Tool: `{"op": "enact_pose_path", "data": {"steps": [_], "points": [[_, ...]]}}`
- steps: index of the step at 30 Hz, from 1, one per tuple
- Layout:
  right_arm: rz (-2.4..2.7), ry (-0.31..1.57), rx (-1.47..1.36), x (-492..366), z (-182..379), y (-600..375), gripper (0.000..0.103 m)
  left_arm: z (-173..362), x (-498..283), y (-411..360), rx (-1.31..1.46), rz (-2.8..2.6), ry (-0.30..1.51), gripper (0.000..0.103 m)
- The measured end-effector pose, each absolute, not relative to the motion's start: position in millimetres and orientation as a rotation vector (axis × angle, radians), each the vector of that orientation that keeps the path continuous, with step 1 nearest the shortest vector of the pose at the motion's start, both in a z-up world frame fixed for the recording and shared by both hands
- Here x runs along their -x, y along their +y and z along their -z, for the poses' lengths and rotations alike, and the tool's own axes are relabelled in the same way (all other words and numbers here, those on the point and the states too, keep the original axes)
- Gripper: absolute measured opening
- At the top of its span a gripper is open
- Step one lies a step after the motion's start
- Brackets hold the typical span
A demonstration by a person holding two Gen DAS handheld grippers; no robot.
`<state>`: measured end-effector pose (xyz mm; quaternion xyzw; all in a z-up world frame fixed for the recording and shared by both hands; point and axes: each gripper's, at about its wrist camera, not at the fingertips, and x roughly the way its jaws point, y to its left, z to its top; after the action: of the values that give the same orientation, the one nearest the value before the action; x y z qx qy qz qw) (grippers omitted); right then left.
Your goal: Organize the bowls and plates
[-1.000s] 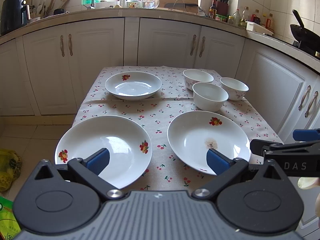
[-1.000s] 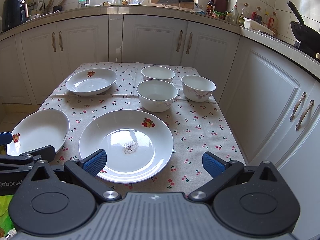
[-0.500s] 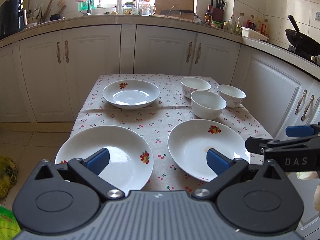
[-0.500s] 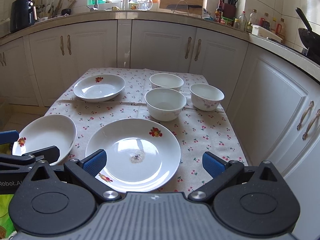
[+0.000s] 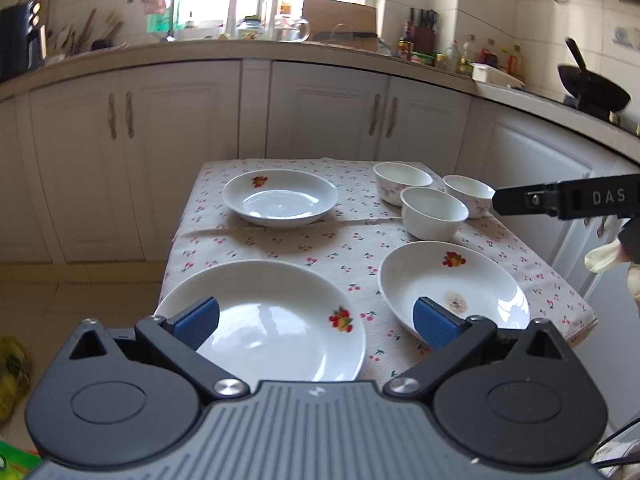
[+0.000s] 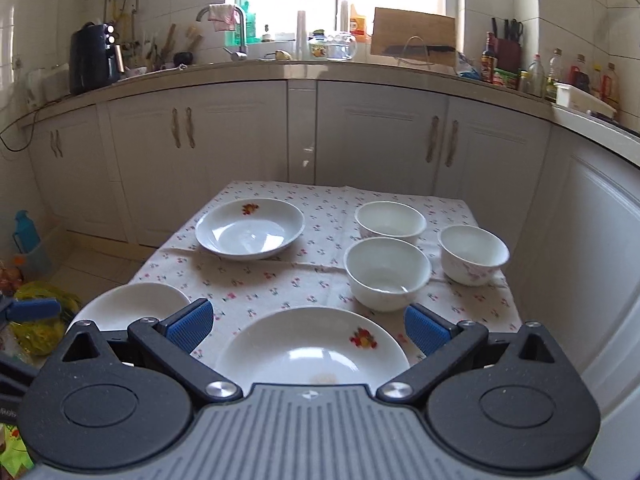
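Three white plates (image 5: pixel 280 200), fruit motif on rims; three plain white bowls (image 5: pixel 434 212) clustered; left gripper (image 5: pixel 316 320) and right gripper (image 6: pixel 308 322) jaws apart, empty.

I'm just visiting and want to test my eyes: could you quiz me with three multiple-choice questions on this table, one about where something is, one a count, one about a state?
1. Where do the bowls stand?
A. far right of the table
B. near left corner
C. on the floor

2. How many plates are on the tablecloth?
A. one
B. three
C. five

3. What state is the right gripper in?
A. shut on a bowl
B. shut on a plate
C. open, holding nothing

Answers:
1 A: the bowls cluster at the far right of the table.
2 B: near left plate, near right plate, far plate.
3 C: the right gripper has its fingers spread wide, nothing between.
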<state>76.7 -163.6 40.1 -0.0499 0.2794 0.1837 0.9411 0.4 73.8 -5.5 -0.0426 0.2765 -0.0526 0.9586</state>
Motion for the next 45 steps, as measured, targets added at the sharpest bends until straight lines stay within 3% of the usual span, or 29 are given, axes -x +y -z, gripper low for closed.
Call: {"op": "enact_pose_path", "data": {"steps": [11,16,30,45], "points": [[-0.627,0.589,0.156,-112,-29,-102,0.103,36,20,119,0.046,0.042,0.552,0.102],[-0.747,0.667,0.181,-130,-12,-71,0.103,61,24,135,0.024,0.081,0.655,0.102],[-0.859,0.919,0.21,-173,38,-27,0.103,85,8,141,-0.068,0.292,0.695,0.102],[-0.918,1.077,0.161,-209,63,-14,0.077,84,-7,142,-0.12,0.373,0.705,0.098]]}}
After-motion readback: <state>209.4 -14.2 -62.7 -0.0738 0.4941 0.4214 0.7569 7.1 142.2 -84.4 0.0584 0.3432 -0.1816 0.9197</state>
